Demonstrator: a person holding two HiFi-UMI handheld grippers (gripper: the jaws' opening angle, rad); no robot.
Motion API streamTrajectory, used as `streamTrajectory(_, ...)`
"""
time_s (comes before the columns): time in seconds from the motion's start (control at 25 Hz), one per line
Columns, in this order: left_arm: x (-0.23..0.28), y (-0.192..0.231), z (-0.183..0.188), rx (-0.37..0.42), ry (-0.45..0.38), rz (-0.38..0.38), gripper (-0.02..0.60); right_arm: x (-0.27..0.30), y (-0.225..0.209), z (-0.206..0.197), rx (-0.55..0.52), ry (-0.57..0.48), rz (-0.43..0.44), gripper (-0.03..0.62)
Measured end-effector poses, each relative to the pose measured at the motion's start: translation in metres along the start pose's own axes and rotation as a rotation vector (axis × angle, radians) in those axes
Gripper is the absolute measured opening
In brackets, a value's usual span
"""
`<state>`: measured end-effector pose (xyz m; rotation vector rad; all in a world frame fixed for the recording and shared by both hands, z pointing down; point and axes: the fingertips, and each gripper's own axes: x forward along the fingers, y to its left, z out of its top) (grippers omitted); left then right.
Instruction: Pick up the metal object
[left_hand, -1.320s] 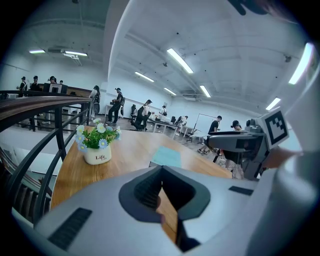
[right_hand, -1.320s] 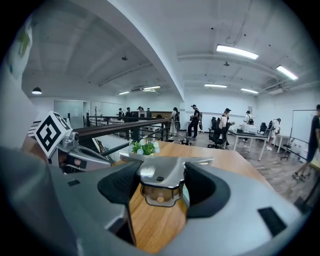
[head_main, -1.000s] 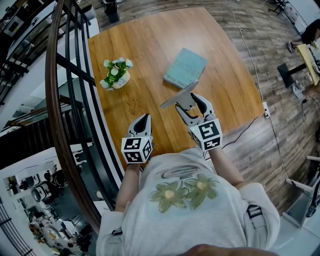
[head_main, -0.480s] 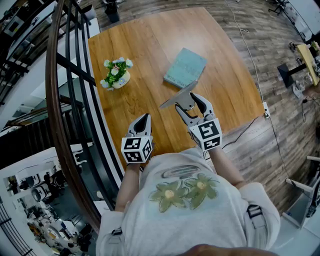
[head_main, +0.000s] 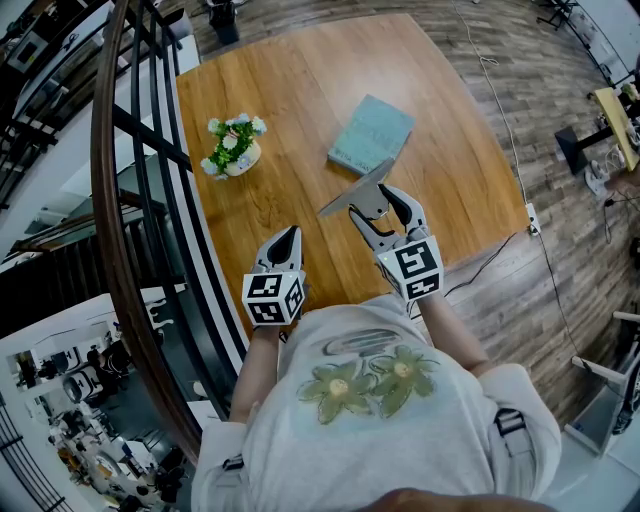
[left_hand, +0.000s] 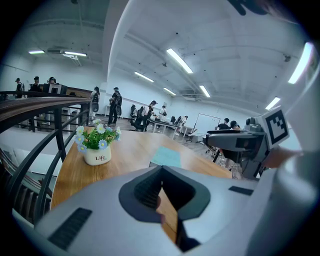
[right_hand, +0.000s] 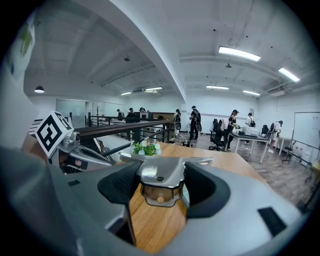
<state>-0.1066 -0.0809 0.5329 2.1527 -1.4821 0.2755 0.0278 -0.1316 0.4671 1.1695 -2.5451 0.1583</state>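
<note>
My right gripper (head_main: 377, 211) is shut on the metal object (head_main: 357, 191), a flat shiny scraper-like blade with a handle, held above the wooden table (head_main: 300, 90). In the right gripper view the metal object (right_hand: 161, 173) fills the gap between both dark pads, its blade edge lying crosswise. My left gripper (head_main: 284, 243) hovers near the table's front edge, jaws closed with nothing between them; in the left gripper view its tips (left_hand: 161, 172) meet at a point.
A teal book (head_main: 371, 135) lies just beyond the blade. A small pot of flowers (head_main: 232, 147) stands at the table's left side, next to a curved black railing (head_main: 140, 180). Wood floor and a cable lie to the right.
</note>
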Motion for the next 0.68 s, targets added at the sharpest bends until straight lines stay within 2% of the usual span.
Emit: streamTrajectory(0.68, -0.0016, 0.0016, 0.0006, -0.006, -0.001, 0.000, 0.014, 0.0003, 0.0018, -0.0008, -0.004, 0.010, -0.004, 0.284)
